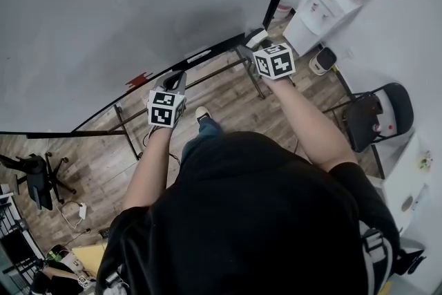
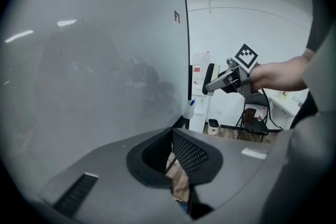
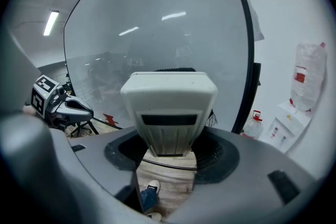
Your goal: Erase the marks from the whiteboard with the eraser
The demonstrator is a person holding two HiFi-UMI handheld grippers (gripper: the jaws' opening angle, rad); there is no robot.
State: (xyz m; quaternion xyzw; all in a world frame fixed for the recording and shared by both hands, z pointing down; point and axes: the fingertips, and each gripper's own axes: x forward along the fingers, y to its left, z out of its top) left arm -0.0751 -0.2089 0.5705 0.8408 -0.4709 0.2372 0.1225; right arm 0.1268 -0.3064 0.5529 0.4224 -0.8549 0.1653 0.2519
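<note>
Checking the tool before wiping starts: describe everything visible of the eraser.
The eraser is a cream, plastic-looking block with rounded corners, a dark slot across its near face and ribbed grooves below. A dark fringe, possibly felt, shows past its far edge. It stands upright, clamped between the right tongs, pointing at the whiteboard. In the head view it sits near the board's lower right frame. Whether it touches the board cannot be told.

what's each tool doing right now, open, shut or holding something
Left tool: shut, nothing between its jaws.
Right tool: shut on the eraser.
</note>
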